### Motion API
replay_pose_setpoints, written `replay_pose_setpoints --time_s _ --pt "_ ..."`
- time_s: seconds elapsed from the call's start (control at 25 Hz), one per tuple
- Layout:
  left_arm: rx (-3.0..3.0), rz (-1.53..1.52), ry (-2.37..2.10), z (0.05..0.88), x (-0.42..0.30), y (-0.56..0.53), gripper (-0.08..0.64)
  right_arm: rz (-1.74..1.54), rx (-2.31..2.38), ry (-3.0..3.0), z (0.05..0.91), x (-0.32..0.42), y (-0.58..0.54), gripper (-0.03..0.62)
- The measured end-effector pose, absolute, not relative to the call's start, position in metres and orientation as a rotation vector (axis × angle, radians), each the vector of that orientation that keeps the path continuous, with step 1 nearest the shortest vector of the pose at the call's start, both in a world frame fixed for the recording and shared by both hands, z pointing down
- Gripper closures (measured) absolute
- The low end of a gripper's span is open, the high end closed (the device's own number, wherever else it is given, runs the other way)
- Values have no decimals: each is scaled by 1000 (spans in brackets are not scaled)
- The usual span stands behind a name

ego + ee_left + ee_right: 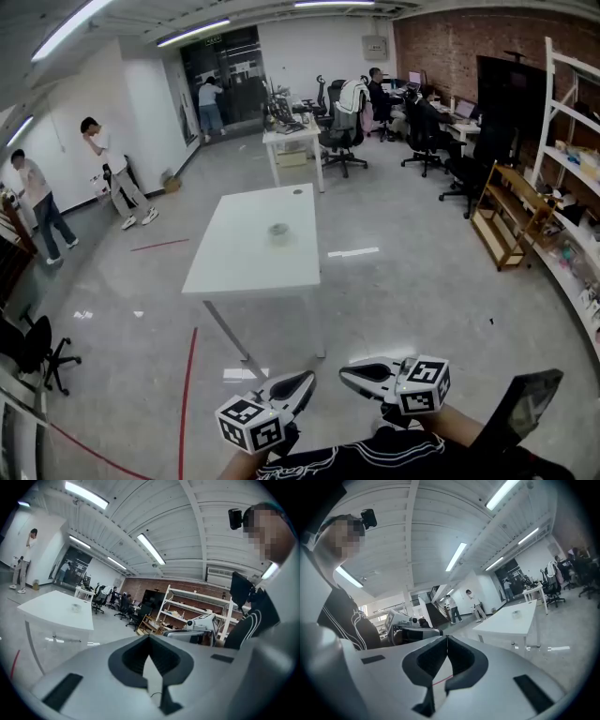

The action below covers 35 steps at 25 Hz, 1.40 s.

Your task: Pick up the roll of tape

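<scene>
While the roll of tape (278,232) lies flat near the middle of the white table (234,267), well ahead of the person, both tools hang close to the body at the near edge of the scene. The left gripper (307,379) has its jaws pressed together with nothing between them, and so does the right gripper (344,373). The roll looks small, pale and probably light, a stiff ring with a smooth, likely slippery, outer face. A sound hold would put one jaw inside the core and one outside, pinching the wall.
</scene>
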State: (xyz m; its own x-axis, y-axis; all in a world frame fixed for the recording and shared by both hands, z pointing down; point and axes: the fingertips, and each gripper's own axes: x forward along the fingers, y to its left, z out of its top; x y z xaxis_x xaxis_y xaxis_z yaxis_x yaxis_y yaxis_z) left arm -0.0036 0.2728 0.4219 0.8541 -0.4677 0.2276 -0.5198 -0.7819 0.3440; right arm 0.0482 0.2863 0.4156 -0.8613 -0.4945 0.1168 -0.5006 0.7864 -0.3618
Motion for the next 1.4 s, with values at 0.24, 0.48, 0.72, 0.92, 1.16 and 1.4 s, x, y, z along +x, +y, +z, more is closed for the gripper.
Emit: replay_pose_setpoints --time_s 0.24,0.48,0.72,0.92,1.16,1.4 --pt "2624 163 -743 422 -8 275 557 550 834 -2933 413 44 289 578" --pt "2616 135 -735 423 -12 270 557 585 841 -2904 418 45 289 578" --pt "2598 154 -737 439 -15 255 557 629 846 -2902 433 45 271 578" --pt "2555 185 -788 449 -29 231 557 676 778 -2909 444 31 239 578" --pt "2471 196 -867 471 -44 178 557 715 685 -2901 462 19 180 578" --pt "2397 186 -916 485 -49 90 557 739 601 -2865 473 13 86 578"
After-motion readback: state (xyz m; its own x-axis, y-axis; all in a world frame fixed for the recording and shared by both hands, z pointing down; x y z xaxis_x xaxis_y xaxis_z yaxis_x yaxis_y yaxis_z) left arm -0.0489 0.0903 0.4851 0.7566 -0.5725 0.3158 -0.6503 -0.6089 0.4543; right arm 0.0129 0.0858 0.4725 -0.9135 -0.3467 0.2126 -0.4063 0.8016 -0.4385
